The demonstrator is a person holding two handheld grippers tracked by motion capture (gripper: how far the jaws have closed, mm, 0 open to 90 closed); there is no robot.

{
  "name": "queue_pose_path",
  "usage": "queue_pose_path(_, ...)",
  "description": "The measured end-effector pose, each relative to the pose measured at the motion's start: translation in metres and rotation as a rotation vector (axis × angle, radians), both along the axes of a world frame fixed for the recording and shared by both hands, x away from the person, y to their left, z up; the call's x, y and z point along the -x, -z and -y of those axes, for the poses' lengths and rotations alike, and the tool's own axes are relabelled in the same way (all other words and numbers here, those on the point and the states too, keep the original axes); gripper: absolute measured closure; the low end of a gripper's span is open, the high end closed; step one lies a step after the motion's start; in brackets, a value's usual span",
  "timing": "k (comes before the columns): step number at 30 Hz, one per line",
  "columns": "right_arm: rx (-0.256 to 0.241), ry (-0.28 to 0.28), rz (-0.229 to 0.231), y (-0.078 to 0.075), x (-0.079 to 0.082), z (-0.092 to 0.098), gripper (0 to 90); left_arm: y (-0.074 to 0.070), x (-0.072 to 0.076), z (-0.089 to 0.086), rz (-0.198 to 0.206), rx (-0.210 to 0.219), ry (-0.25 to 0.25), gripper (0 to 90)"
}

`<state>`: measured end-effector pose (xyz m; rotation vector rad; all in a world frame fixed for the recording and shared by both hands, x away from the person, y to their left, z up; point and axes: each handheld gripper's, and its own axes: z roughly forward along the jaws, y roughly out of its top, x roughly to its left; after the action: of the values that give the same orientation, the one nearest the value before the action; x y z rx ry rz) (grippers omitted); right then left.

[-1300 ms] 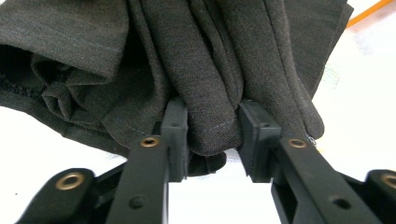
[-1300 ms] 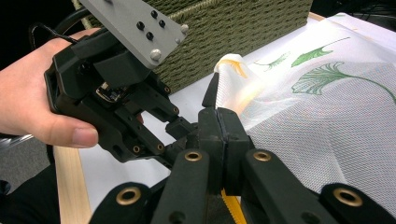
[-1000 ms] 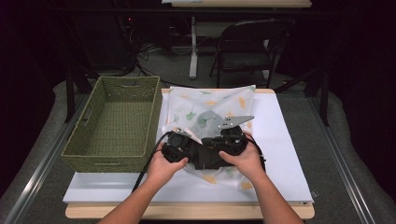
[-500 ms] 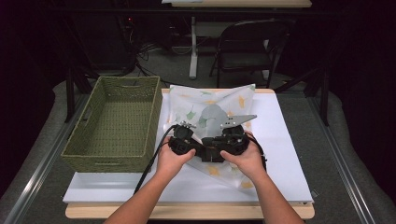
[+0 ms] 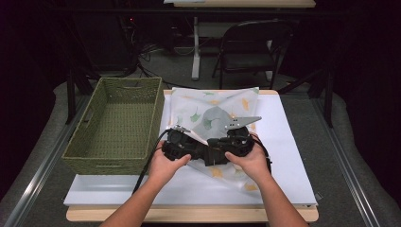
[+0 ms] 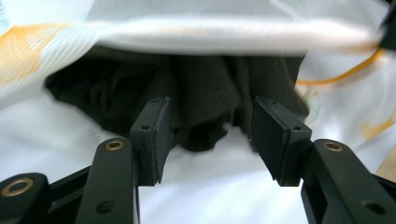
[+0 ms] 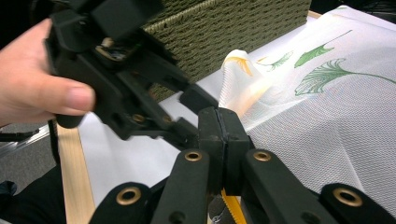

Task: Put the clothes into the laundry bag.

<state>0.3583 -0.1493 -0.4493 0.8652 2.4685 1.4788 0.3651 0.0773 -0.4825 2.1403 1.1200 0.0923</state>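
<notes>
A white cloth [image 5: 222,106] printed with green and yellow leaves lies on the table, and its near part is bunched up into a raised fold. My two grippers meet tip to tip over its near edge. The right gripper [image 5: 213,151] [image 7: 219,126] is shut, with a yellow-printed bit of the cloth [image 7: 327,116] pinched between its pads. The left gripper [image 5: 196,150] [image 6: 210,140] [image 7: 189,114] is open. Its jaws stand just in front of the shadowed hollow under the lifted cloth [image 6: 210,37], with nothing between them.
A green woven basket [image 5: 118,123] [image 7: 224,28] stands empty at the left, close beside the cloth. A white sheet [image 5: 283,142] covers the wooden table. Beyond the far edge stands a dark folding chair [image 5: 250,47].
Both hands have edged a little away from me with the grippers kept together. The cloth's near edge has drawn in and its fold stands slightly higher.
</notes>
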Motion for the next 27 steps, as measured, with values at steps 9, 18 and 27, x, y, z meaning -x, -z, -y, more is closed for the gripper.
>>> queue_pose_path(9, 0.002, 0.006, 0.000, 0.001, 0.000, 0.001, 89.6, 0.021, 0.007, -0.018, -0.040, -0.046, -0.026, 49.6)
queue_pose_path(18, 0.001, 0.008, 0.000, 0.001, 0.000, 0.001, 89.6, 0.044, -0.004, -0.014, -0.057, -0.105, -0.053, 49.7)
queue_pose_path(27, -0.004, 0.009, 0.000, 0.001, -0.001, 0.002, 89.6, 0.040, -0.006, -0.010, -0.029, -0.079, -0.019, 49.0)
